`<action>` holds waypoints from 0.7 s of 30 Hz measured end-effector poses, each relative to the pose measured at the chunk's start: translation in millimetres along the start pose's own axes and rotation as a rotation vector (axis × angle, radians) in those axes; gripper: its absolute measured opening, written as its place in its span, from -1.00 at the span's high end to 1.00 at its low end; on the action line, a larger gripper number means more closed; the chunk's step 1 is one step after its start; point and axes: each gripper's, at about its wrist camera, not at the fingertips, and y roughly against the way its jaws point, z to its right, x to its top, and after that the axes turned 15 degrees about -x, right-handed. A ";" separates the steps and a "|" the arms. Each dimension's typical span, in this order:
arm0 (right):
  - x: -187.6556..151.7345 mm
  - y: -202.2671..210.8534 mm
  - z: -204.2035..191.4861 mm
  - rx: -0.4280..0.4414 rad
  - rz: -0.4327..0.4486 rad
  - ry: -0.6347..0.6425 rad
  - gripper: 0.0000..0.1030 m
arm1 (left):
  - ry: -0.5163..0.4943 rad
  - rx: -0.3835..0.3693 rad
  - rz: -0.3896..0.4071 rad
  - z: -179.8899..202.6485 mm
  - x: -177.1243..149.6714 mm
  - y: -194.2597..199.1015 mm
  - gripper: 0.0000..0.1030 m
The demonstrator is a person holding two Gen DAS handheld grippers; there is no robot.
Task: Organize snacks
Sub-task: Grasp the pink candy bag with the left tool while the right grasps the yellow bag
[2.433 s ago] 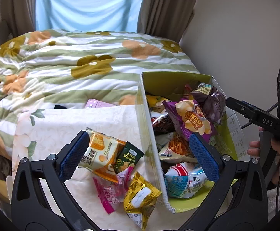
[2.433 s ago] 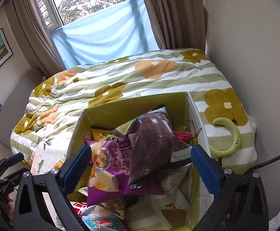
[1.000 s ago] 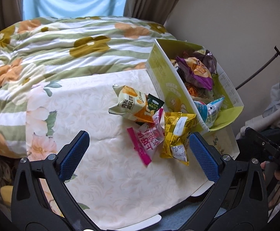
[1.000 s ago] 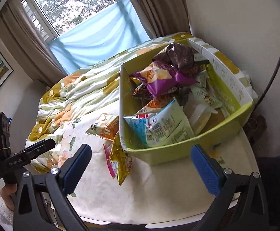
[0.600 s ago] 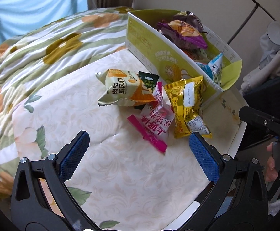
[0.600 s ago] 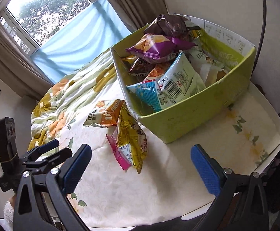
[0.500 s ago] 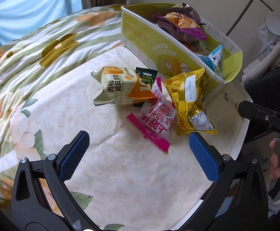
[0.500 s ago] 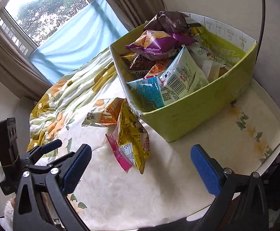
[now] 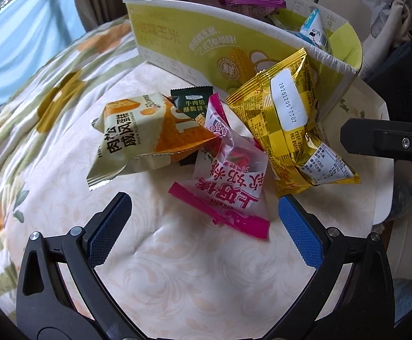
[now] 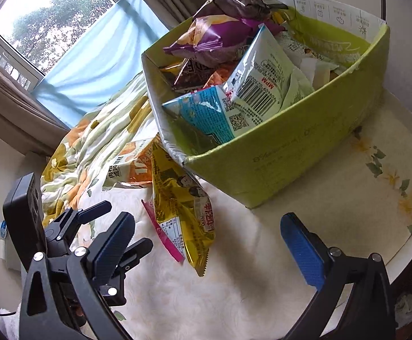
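A green cardboard box (image 9: 206,42) full of snack bags stands on a cream floral cloth; it also shows in the right wrist view (image 10: 305,147). Beside it lie loose snacks: a gold packet (image 9: 288,130) leaning on the box, a pink-and-clear candy bag (image 9: 228,181), an orange-and-cream cake packet (image 9: 146,138) and a small dark green packet (image 9: 190,104). My left gripper (image 9: 204,231) is open and empty, low over the cloth just before the pink bag. My right gripper (image 10: 206,243) is open and empty near the gold packet (image 10: 183,206).
The cloth-covered table ends at a white rim (image 10: 410,243) on the right. A floral quilt (image 9: 35,85) covers the bed behind. Curtains and a window (image 10: 50,28) are beyond. Clothes hang at the far right (image 9: 390,8).
Both grippers have pulled back from over the box and dropped low toward the loose snacks on the cloth. The snacks have not moved. Both stay open.
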 end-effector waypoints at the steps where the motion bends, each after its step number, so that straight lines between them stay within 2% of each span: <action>1: -0.2 -4.1 -0.1 0.002 -0.001 0.003 -0.99 | -0.018 0.006 0.000 0.7 1.2 -4.8 -0.99; 9: -6.4 -28.6 -3.5 0.055 -0.011 0.005 -0.85 | -0.089 -0.032 -0.004 4.4 9.6 -37.2 -0.96; 12: -8.1 -33.4 -1.8 0.058 -0.014 0.000 -0.76 | -0.098 -0.039 -0.018 4.0 12.4 -46.0 -0.80; 14: -8.1 -34.6 -0.6 0.061 -0.014 0.000 -0.71 | -0.097 -0.051 -0.028 3.6 13.5 -51.0 -0.47; 18: -6.4 -36.2 1.9 0.071 -0.009 0.014 -0.67 | -0.085 -0.051 -0.034 0.8 16.9 -58.2 -0.36; 19: -6.4 -36.1 1.6 0.073 -0.007 0.019 -0.62 | -0.082 -0.058 -0.031 0.5 17.4 -58.1 -0.22; 21: -6.4 -36.3 0.4 0.072 -0.006 0.025 -0.60 | -0.076 -0.064 -0.031 1.7 18.1 -58.4 -0.11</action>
